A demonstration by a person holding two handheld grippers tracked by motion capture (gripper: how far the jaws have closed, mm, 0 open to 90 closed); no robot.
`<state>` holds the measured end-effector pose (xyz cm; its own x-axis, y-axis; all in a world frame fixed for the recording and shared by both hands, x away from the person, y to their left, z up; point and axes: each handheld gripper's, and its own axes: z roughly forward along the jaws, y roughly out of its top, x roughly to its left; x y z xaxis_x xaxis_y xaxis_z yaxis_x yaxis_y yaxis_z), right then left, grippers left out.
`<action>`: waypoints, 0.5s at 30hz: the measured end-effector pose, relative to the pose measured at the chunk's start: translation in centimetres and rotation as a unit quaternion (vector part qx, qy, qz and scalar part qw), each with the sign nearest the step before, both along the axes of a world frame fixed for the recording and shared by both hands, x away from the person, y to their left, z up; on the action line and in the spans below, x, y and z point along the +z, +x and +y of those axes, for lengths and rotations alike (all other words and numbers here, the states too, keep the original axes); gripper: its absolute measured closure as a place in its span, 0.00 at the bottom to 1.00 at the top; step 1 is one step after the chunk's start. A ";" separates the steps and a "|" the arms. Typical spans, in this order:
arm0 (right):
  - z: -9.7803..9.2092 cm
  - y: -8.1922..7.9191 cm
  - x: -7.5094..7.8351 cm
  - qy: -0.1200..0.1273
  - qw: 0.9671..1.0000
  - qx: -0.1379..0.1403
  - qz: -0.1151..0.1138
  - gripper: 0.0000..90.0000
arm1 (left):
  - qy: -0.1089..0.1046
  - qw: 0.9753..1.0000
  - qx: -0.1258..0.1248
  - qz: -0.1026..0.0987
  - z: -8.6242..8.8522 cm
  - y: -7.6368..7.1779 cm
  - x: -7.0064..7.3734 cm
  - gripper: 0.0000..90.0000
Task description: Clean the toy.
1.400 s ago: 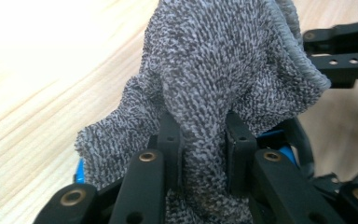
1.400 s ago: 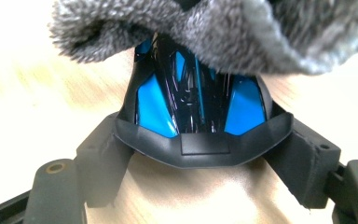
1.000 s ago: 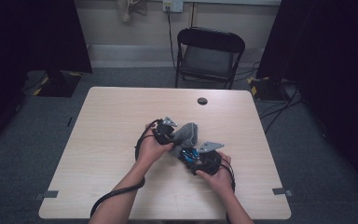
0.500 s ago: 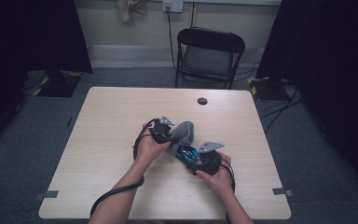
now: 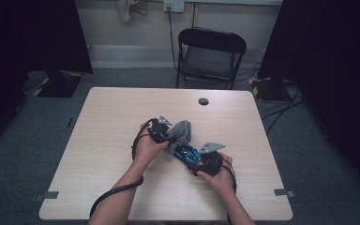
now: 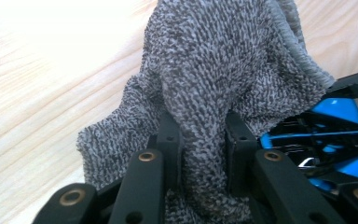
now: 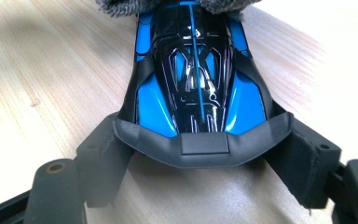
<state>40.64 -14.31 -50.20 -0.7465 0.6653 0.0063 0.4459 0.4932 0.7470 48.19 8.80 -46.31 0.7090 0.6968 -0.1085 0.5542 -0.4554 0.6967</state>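
Note:
A blue and black toy car [image 7: 193, 74] lies on the wooden table [image 5: 112, 122], and my right gripper [image 7: 203, 154] is shut on its rear end, one jaw on each side. A grey knitted cloth [image 6: 214, 70] is draped over the car's front. My left gripper [image 6: 201, 135] is shut on a raised fold of that cloth. In the high view the left gripper [image 5: 161, 129], the cloth [image 5: 180, 131], the car [image 5: 186, 152] and the right gripper [image 5: 206, 161] sit close together at the table's middle. From the left gripper view the car [image 6: 335, 135] shows at the right, partly under the cloth.
A small black round disc [image 5: 203, 101] sits near the table's far edge. A black folding chair [image 5: 211, 51] stands behind the table. The left gripper's cable [image 5: 117, 192] trails off the near edge. Bare wood lies to the left and right of the hands.
The left gripper and the cloth have edged slightly to the left. The right gripper and the car have stayed put.

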 end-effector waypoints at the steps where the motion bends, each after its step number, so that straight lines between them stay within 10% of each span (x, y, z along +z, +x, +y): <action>1: 0.0 0.0 0.0 0.000 1.000 0.000 0.000 0.28 | -0.008 1.000 0.003 0.003 0.2 0.1 -0.1 0.81; 15: 0.0 0.0 0.0 0.001 1.000 -0.001 0.000 0.28 | -0.007 1.000 0.024 -0.001 1.2 0.8 -0.6 0.81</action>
